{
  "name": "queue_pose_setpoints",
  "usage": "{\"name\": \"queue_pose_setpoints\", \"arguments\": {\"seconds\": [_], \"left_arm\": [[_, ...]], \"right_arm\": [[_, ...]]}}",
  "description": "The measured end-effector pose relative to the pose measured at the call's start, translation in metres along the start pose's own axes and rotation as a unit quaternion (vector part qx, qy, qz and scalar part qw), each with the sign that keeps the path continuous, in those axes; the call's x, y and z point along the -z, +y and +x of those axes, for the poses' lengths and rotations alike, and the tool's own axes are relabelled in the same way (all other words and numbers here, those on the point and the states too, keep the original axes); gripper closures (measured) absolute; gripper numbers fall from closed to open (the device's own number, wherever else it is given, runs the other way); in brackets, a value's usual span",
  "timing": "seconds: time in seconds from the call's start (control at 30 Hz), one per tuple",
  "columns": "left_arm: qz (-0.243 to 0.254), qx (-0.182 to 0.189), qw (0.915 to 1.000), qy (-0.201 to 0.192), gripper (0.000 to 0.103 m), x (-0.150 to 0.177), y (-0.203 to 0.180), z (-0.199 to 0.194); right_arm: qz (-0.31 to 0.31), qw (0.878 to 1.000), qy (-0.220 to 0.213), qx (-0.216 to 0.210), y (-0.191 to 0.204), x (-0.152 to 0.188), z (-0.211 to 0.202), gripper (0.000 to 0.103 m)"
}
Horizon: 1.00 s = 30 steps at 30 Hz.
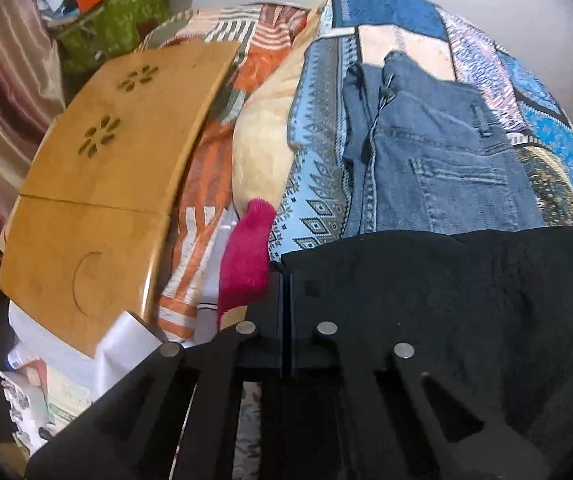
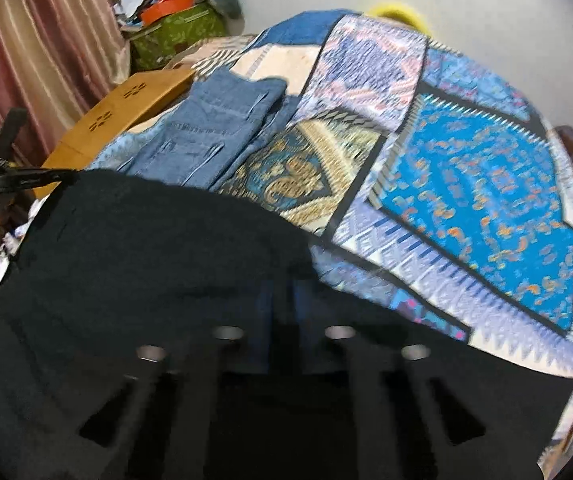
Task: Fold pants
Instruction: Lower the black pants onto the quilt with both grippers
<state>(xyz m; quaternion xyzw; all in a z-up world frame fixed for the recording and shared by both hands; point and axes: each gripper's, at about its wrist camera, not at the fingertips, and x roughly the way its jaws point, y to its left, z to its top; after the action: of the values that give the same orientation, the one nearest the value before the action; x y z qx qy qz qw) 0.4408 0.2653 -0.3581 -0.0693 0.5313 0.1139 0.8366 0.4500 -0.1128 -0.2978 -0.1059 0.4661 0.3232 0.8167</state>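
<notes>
Black pants [image 1: 446, 300] lie across the near part of a blue patterned bedspread [image 1: 318, 152]. My left gripper [image 1: 286, 276] is shut, its fingers pressed together at the left corner of the black fabric. The right wrist view shows that same gripper [image 2: 62, 178] at the far left, pinching the pants' corner. There, the black pants [image 2: 146, 260] fill the lower left, and my right gripper [image 2: 282, 292] is shut with its tips on the fabric's far edge; the picture is blurred. Blue jeans [image 1: 438, 160], folded, lie beyond the black pants.
A wooden lap table [image 1: 98, 184] rests on the bed at the left, beside a pink sock [image 1: 246, 256] and a cream cushion [image 1: 262, 148]. A green box [image 2: 174, 36] with clutter stands by the curtain [image 2: 46, 40]. The bedspread [image 2: 486, 184] stretches bare to the right.
</notes>
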Motion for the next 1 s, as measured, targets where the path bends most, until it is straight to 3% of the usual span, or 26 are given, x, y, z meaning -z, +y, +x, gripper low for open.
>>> {"name": "queue_pose_setpoints", "arguments": {"seconds": [0.2, 0.27, 0.3, 0.4, 0.43, 0.53, 0.63, 0.7, 0.77, 0.9, 1.0], "left_arm": [[0.0, 0.005, 0.9988, -0.05, 0.102, -0.008, 0.01, -0.043], [0.003, 0.007, 0.9984, -0.055, 0.102, -0.009, 0.01, -0.05], [0.006, 0.007, 0.9983, -0.057, 0.102, -0.009, 0.009, -0.052], [0.014, 0.002, 0.9978, -0.065, 0.102, -0.008, 0.005, -0.053], [0.014, 0.007, 0.9975, -0.068, 0.102, -0.008, 0.004, -0.053], [0.017, 0.015, 0.9976, -0.065, 0.102, -0.008, -0.001, -0.048], [0.027, 0.007, 0.9989, -0.039, 0.099, -0.009, -0.006, -0.032], [0.022, 0.0, 0.9997, -0.014, 0.081, -0.009, -0.004, -0.019], [0.006, 0.001, 1.0, 0.003, 0.047, -0.007, 0.003, -0.005], [-0.014, 0.019, 0.9994, 0.025, 0.045, 0.0, 0.008, 0.016], [-0.033, 0.033, 0.9984, 0.033, 0.045, 0.001, 0.008, 0.029]], "right_arm": [[-0.032, 0.999, -0.004, 0.026, 0.008, -0.005, -0.01, 0.098], [-0.052, 0.998, -0.007, 0.041, 0.012, -0.008, -0.011, 0.093], [-0.053, 0.998, -0.009, 0.043, 0.012, -0.008, -0.012, 0.089], [-0.04, 0.999, -0.016, 0.033, 0.007, -0.013, -0.01, 0.056], [-0.036, 0.999, -0.017, 0.031, 0.006, -0.014, -0.007, 0.055], [-0.032, 0.999, 0.018, 0.023, 0.002, -0.02, 0.016, 0.055], [-0.009, 0.999, 0.029, -0.015, -0.007, -0.023, 0.029, 0.055], [0.013, 0.998, 0.043, -0.041, -0.013, -0.022, 0.033, 0.059], [0.025, 0.997, 0.043, -0.054, -0.013, -0.018, 0.034, 0.065], [0.019, 0.998, 0.035, -0.043, -0.005, -0.013, 0.032, 0.074], [0.01, 0.999, 0.028, -0.022, -0.001, -0.013, 0.029, 0.088]]}}
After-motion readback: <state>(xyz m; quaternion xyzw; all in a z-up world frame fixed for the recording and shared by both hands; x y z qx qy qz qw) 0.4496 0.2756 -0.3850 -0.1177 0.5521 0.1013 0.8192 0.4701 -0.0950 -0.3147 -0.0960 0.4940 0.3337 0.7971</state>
